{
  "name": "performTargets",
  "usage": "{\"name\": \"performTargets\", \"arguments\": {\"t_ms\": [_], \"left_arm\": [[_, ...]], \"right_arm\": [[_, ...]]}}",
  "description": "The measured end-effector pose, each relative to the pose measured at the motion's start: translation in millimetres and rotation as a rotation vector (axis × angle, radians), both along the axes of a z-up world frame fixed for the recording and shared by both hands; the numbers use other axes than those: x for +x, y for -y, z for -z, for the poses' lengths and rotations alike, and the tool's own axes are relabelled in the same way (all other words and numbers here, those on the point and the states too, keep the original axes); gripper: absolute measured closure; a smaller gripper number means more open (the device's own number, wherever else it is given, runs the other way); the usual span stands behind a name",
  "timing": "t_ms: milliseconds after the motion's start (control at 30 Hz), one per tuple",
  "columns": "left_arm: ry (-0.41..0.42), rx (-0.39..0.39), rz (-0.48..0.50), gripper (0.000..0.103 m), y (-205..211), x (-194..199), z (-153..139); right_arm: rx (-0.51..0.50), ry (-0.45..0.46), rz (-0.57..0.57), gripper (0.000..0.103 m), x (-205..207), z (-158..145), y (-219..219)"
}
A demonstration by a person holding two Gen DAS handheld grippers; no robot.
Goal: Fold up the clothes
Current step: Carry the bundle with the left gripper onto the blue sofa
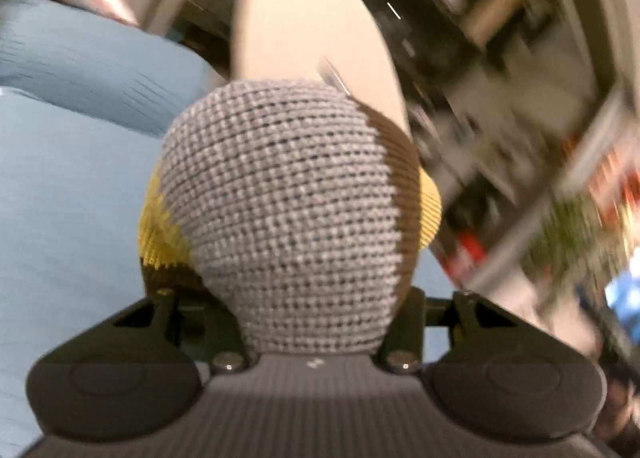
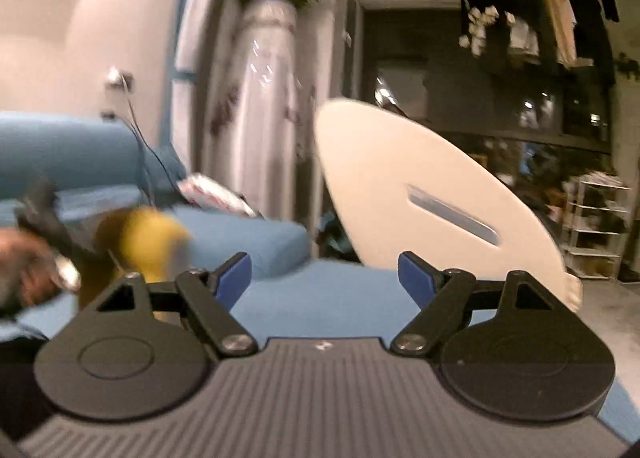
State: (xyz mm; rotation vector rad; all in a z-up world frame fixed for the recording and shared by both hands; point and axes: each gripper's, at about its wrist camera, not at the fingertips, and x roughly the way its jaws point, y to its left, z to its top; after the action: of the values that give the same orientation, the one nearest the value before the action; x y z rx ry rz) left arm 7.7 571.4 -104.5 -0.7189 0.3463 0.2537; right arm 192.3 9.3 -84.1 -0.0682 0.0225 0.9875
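In the left wrist view a knitted garment (image 1: 288, 210), grey with brown and yellow bands, bulges up between my left gripper's fingers and hides the fingertips. My left gripper (image 1: 316, 298) is shut on it and holds it above the blue sofa (image 1: 60, 198). In the right wrist view my right gripper (image 2: 324, 278) is open and empty, its blue pads (image 2: 234, 278) wide apart over the sofa seat (image 2: 320, 302). The same garment (image 2: 152, 246) shows blurred at the left, held by the other gripper.
A white oval table top (image 2: 420, 194) stands tilted beside the sofa; it also shows in the left wrist view (image 1: 304, 30). A red and white cushion (image 2: 216, 194) lies on the sofa. Clothes hang on a rack (image 2: 540, 18). White shelves (image 2: 596, 226) stand at the right.
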Motion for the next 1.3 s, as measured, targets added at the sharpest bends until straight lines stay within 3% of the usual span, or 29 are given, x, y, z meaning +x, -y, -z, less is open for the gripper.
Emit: {"name": "performTargets", "arguments": {"t_ms": [100, 200, 300, 367, 433, 500, 633, 733, 933, 1000, 1167, 1300], "left_arm": [[0.064, -0.046, -0.237, 0.055, -68, -85, -10], [0.080, -0.115, -0.556, 0.054, -127, -185, 1], [-0.073, -0.248, -0.851, 0.052, -167, -268, 44], [-0.226, -0.363, -0.968, 0.047, -188, -302, 82], [-0.255, -0.471, -0.993, 0.035, -196, -323, 116], [-0.183, -0.519, -0.987, 0.027, -195, -338, 134], [-0.221, -0.492, -1.000, 0.019, -186, -333, 123], [-0.219, -0.521, -1.031, 0.000, -168, -337, 104], [-0.183, -0.494, -1.084, 0.000, -127, -378, 78], [-0.227, -0.479, -1.106, 0.000, -119, -385, 62], [-0.557, -0.119, -1.050, 0.000, -92, -376, -18], [-0.706, 0.068, -1.003, 0.000, -77, -348, -62]], "right_arm": [[-0.015, -0.043, 0.031, 0.021, -6, 5, -6], [0.004, -0.094, 0.026, 0.021, -11, 9, -32], [0.010, -0.167, -0.021, 0.021, -10, 22, -67], [0.002, -0.241, -0.077, 0.021, -12, 34, -89], [-0.010, -0.301, -0.112, 0.021, -14, 44, -101], [-0.023, -0.364, -0.134, 0.021, -17, 54, -112], [-0.038, -0.414, -0.154, 0.021, -24, 62, -121], [-0.053, -0.417, -0.157, 0.021, -28, 67, -122], [-0.043, -0.497, -0.085, 0.020, -11, 86, -101], [-0.045, -0.519, -0.073, 0.020, -5, 93, -96], [-0.045, -0.561, -0.054, 0.020, 13, 118, -85], [-0.038, -0.587, -0.024, 0.020, 27, 149, -68]]}}
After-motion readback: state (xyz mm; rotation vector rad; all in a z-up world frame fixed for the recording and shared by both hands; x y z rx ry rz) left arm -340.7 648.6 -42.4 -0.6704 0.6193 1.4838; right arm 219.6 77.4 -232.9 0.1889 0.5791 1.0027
